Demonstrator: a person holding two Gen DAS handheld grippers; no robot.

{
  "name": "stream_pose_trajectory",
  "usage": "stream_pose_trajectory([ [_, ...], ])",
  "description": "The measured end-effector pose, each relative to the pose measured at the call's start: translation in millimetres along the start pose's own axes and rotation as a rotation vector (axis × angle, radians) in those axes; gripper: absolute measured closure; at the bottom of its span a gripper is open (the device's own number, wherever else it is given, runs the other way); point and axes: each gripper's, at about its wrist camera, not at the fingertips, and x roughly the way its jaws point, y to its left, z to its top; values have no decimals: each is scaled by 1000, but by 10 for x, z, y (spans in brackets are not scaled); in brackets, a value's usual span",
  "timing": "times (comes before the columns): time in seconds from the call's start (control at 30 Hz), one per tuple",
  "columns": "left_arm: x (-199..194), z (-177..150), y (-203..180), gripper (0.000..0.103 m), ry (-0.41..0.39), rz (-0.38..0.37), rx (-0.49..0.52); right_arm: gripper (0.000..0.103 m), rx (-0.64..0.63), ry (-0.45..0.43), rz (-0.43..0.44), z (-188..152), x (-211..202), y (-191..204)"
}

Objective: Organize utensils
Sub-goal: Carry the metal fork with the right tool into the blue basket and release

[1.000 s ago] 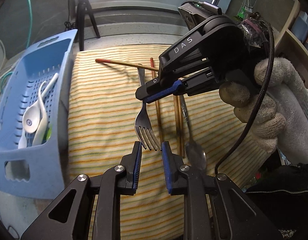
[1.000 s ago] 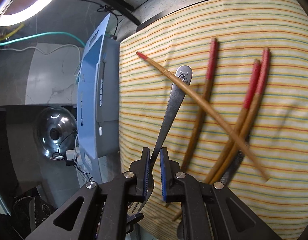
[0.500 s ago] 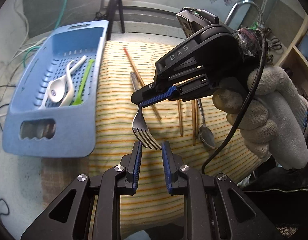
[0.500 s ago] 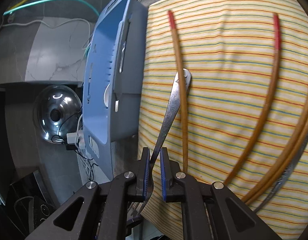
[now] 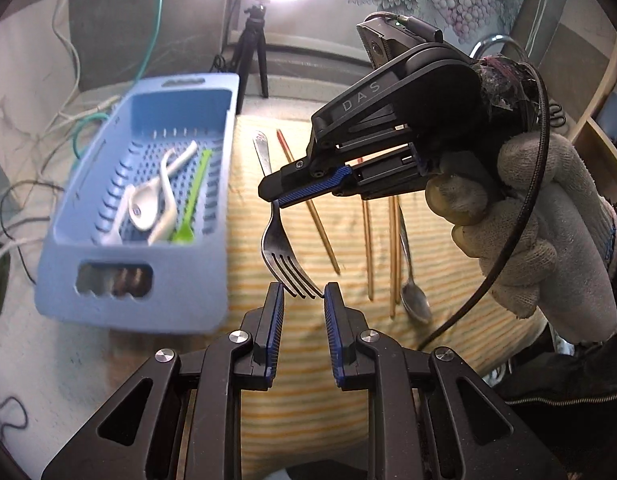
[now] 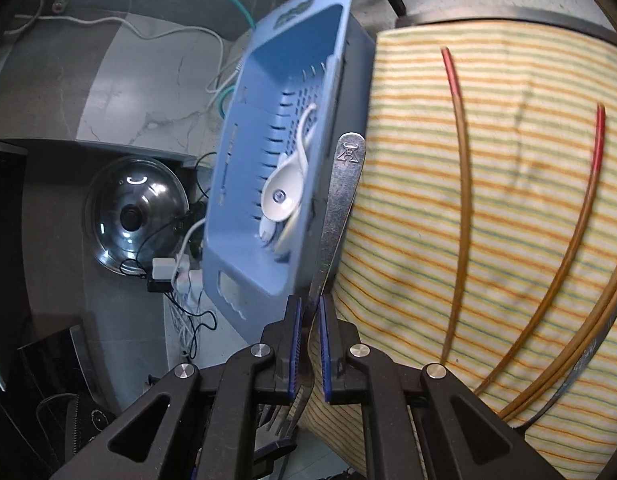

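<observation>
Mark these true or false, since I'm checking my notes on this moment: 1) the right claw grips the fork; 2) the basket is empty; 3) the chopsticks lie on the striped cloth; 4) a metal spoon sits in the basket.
1) True: the right claw is shut on the fork.
2) False: the basket holds white spoons and a green utensil.
3) True: the chopsticks lie on the striped cloth.
4) False: the metal spoon lies on the cloth.
</observation>
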Motion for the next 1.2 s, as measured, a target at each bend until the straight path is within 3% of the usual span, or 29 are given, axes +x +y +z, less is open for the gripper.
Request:
stream_pose_trajectory([
  [0.27,73,355,356,84,-41,14,6,95,-22,-54,-1,411,39,251],
  [0.5,245,519,616,84,-25,25,8,95,-47,-71,-48,711,237,362],
  [0.83,457,562,830,84,12,28,-23,95,-59,-59,-112,910,513,386],
  [1.03,508,621,914,84,23,66,-47,91,-111,-71,-153,961,556,439],
  [1.1,516,636,951,72,28,79,-57,77,-141,-80,-166,967,546,486],
  [1.17,523,645,969,64,31,93,-56,56,-163,-97,-173,964,512,528],
  [1.2,521,648,976,63,29,99,-58,54,-173,-105,-178,962,493,548],
])
